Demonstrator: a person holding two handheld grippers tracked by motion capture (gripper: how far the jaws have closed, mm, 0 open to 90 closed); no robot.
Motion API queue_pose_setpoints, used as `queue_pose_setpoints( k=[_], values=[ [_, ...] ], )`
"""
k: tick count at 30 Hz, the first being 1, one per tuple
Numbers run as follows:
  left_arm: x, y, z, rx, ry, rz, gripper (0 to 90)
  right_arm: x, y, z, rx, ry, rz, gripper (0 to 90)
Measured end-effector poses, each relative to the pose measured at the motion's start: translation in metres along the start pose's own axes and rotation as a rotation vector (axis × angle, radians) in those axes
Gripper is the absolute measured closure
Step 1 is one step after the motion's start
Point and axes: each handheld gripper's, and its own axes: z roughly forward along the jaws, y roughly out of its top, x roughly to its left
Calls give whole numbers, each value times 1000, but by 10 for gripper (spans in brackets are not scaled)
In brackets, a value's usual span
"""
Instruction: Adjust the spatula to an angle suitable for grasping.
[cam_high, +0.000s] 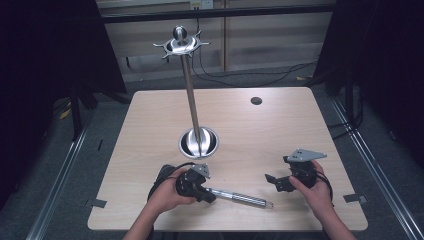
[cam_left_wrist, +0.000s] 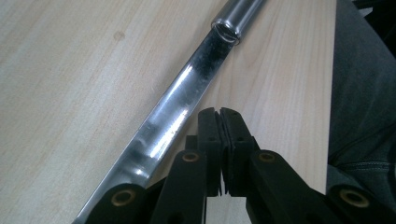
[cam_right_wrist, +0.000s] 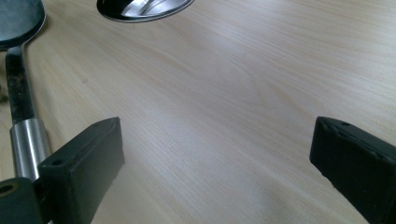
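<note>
**Near edge of table: ladle lying flat, both grippers low beside it**

On the near half of the wooden table (cam_high: 280, 130) a metal ladle (cam_high: 235, 197) lies flat, handle running left to right. Its dark bowl sits at the left end, mostly hidden under the left hand (cam_high: 167, 196); the polished tube end of the handle points right, toward the right gripper.

Left gripper (cam_high: 204, 194) — held low over the bowl end of the ladle. In the left gripper view its jaws are pressed together with nothing between them, and the chrome handle (cam_left_wrist: 187, 88) passes just to the left of the tips. Whether the jaws touch the handle is hard to tell from this angle; it looks just beside, not clamped.

Right gripper (cam_high: 274, 181) — held by the right hand (cam_high: 312, 187), well apart from the left one, just past the tube end of the handle. Its jaws stand wide, bare table between them. In the right gripper view the ladle (cam_right_wrist: 21, 116) lies along the left edge, bowl at the far end.

Farther back, mid-table: an upright steel stand (cam_high: 191, 95) on a round base (cam_high: 199, 142), with a hooked crown on top. A small dark hole (cam_high: 256, 101) sits far right in the tabletop.
</note>
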Motion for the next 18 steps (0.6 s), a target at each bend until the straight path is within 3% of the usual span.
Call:
queue_pose_setpoints(
  k=[9, 11, 14, 18],
  values=[
    [1, 3, 3, -6, 22, -17, 879, -1, -1, -3, -3, -7, 6, 28],
    [2, 3, 3, -5, 25, -3, 879, -1, -1, -3, -6, -11, 7, 28],
    [3, 4, 3, -27, 44, -33, 878, -2, -1, -4, -6, -13, 7, 28],
    [5, 4, 3, -29, 52, -27, 878, -4, -2, -5, -7, -16, 10, 28]
  ],
)
